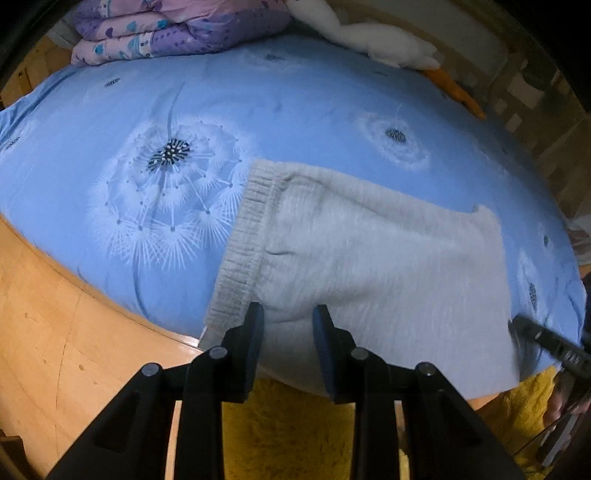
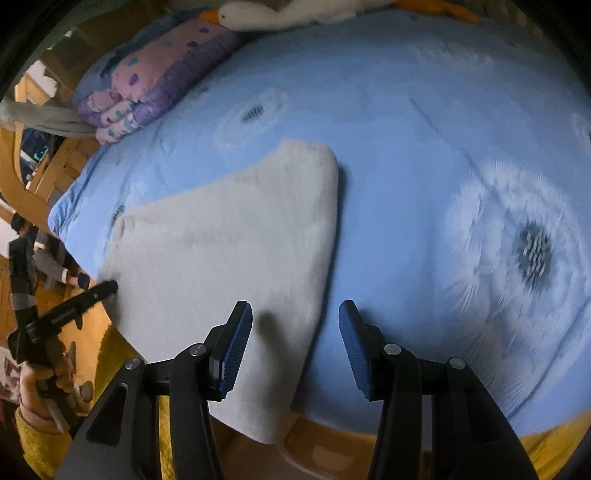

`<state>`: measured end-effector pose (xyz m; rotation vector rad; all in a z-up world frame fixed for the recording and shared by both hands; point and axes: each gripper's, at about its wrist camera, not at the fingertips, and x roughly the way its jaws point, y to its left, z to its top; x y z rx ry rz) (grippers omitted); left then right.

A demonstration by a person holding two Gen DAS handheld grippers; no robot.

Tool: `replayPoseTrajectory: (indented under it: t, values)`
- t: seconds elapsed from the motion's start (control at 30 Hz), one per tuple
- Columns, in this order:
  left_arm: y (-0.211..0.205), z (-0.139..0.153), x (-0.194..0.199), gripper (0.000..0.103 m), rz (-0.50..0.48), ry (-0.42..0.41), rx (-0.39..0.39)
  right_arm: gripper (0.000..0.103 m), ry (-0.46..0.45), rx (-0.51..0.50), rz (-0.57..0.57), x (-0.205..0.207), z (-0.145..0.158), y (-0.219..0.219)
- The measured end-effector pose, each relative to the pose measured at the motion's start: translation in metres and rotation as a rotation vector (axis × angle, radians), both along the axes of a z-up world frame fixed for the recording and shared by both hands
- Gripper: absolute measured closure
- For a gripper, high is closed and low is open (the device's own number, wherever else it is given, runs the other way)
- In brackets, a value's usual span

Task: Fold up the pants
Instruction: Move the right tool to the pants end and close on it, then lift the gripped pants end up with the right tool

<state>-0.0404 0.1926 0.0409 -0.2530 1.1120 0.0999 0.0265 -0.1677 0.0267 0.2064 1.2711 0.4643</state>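
Note:
Pale grey pants (image 1: 369, 258) lie folded on a blue bed cover (image 1: 110, 122), ribbed waistband (image 1: 243, 236) at the left in the left wrist view. My left gripper (image 1: 288, 328) is open and empty, hovering over the pants' near edge by the waistband. In the right wrist view the pants (image 2: 229, 251) spread left of centre, one corner hanging over the bed's front edge. My right gripper (image 2: 295, 332) is open and empty above the pants' right edge. The left gripper also shows at the far left (image 2: 107, 288), touching the pants' edge.
A folded purple quilt (image 1: 177, 29) and a white goose toy (image 1: 369, 37) lie at the back of the bed. A wooden bed frame (image 1: 55, 325) runs along the front. The person's yellow fleece sleeve (image 2: 40, 439) is at lower left.

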Motion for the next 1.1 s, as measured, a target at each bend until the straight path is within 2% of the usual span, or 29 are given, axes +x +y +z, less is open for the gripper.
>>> replayPoseTrajectory:
  t: [0.07,0.17,0.33,0.47,0.67,0.77,0.8,0.87,0.9,0.93,1.03,1.1]
  values:
    - [-0.003,0.001,0.000,0.074,-0.004,0.005,0.019,0.052,0.009,0.017,-0.005,-0.001,-0.009,0.002]
    - [-0.009,0.005,-0.004,0.073,-0.006,0.013,0.040,0.044,0.000,0.040,0.001,-0.002,-0.012,0.004]
    - [-0.015,0.009,-0.006,0.065,0.005,0.023,0.032,0.030,-0.005,0.084,0.028,0.000,-0.016,0.006]
    - [-0.018,0.011,-0.008,0.062,0.004,0.025,0.027,0.027,-0.010,0.084,0.040,-0.001,-0.016,0.008]
    - [-0.020,0.012,-0.008,0.062,0.015,0.023,0.030,0.027,-0.021,0.105,-0.002,-0.001,-0.014,0.008]
    - [-0.020,0.012,-0.009,0.062,0.018,0.022,0.031,0.036,-0.033,0.105,-0.011,-0.002,-0.012,0.007]
    - [-0.020,0.012,-0.009,0.062,0.018,0.023,0.031,0.044,-0.035,0.102,-0.015,-0.001,-0.012,0.007]
    - [-0.020,0.012,-0.009,0.062,0.018,0.023,0.031,0.050,-0.035,0.096,-0.022,0.000,-0.012,0.006]
    - [-0.020,0.013,-0.010,0.062,0.018,0.022,0.031,0.056,-0.036,0.097,-0.026,0.000,-0.012,0.006]
    - [-0.020,0.014,-0.009,0.062,0.018,0.022,0.031,0.068,-0.037,0.104,-0.027,0.000,-0.011,0.005]
    - [-0.019,0.016,-0.010,0.062,0.019,0.018,0.034,0.084,-0.048,0.133,-0.026,0.000,-0.004,0.003]
    - [-0.018,0.017,-0.010,0.062,0.021,0.013,0.035,0.087,-0.065,0.144,-0.023,-0.002,0.003,0.002]
